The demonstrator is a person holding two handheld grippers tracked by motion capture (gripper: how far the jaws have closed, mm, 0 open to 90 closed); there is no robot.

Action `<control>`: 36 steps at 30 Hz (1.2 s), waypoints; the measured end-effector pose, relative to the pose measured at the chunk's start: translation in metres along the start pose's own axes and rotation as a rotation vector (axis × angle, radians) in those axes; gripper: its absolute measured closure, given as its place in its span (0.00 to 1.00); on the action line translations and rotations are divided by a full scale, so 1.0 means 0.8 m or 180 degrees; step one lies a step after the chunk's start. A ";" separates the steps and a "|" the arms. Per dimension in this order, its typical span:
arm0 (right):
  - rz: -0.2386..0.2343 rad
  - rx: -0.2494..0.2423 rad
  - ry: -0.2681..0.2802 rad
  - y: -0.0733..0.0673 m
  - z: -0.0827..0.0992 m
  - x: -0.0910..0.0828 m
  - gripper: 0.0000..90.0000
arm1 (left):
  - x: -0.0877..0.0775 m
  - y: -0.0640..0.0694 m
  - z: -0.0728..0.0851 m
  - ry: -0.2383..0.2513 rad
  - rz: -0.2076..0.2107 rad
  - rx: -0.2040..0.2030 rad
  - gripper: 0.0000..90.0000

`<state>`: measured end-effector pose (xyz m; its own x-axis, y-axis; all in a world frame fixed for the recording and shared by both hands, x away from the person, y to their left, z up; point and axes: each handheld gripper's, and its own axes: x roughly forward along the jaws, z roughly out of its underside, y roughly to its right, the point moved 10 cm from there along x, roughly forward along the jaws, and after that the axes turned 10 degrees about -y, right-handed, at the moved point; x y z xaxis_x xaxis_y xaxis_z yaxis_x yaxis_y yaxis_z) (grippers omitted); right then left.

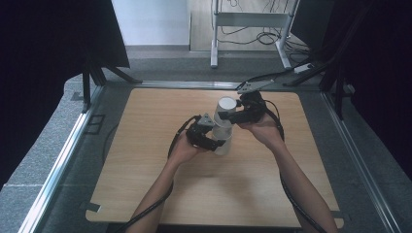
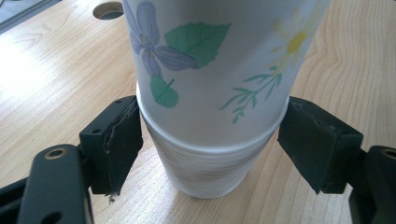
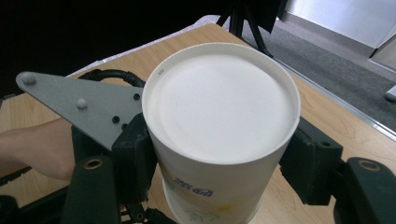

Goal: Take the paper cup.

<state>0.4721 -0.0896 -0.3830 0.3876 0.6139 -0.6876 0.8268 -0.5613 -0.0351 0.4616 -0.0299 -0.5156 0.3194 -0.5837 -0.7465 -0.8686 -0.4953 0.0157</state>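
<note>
Your left tool (image 1: pixel 212 141) is clamped on the lower rims of the upside-down stack of white floral paper cups (image 2: pixel 205 154) standing mid-table (image 1: pixel 145 179). Your right tool (image 1: pixel 228 115) grips the top cup (image 3: pixel 219 121) near its base, both forearms reaching in from below.

Floral paper cup (image 2: pixel 210 60) upside down, nested over inverted cup stack (image 2: pixel 205 172) on table.
</note>
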 end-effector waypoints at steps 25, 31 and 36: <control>0.0034 0.0025 0.0060 0.003 -0.007 -0.039 0.38 | 0.003 0.001 0.005 -0.0093 -0.0046 -0.0029 0.16; 0.0022 0.0018 0.0064 0.000 0.001 -0.044 0.38 | 0.000 0.005 0.007 -0.0057 0.0024 -0.0076 0.12; 0.0007 0.0015 0.0081 -0.002 0.008 -0.048 0.38 | -0.008 0.007 0.009 -0.0016 0.0034 -0.0113 0.08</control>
<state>0.4533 -0.1154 -0.3613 0.3997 0.6265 -0.6692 0.8241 -0.5652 -0.0370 0.4519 -0.0242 -0.5157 0.3081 -0.5860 -0.7495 -0.8580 -0.5115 0.0472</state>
